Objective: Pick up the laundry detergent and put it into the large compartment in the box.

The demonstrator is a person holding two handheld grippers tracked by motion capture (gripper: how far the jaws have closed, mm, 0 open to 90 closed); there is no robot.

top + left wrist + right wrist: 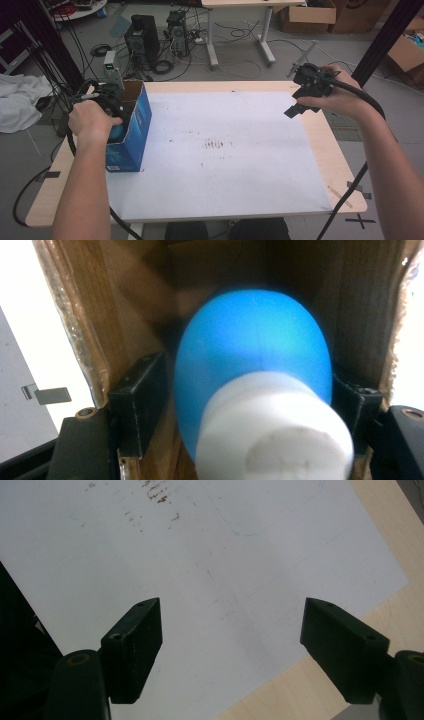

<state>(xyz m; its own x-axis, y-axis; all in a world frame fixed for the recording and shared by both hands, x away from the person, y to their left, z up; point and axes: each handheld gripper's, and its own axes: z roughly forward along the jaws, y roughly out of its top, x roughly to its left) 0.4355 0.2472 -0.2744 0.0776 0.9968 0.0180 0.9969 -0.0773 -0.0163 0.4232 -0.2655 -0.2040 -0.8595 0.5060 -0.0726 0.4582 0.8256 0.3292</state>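
Left gripper (245, 400) jaws, parted, flank a blue bulb with white neck (252, 385) without clearly pressing it, inside the blue cardboard box (131, 131) at the counter's (320, 145) left edge; right gripper (232, 647) jaws released, empty, above the white sheet (210, 570).

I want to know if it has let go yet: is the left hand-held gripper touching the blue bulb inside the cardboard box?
Cannot tell. In the left gripper view the blue bulb sits between the left hand-held gripper jaws inside the cardboard box, but blur hides any gap at the pads.

Blue bulb (252, 357) with white cap (272, 432) between tongs (245, 400), inside cardboard box (80, 315)
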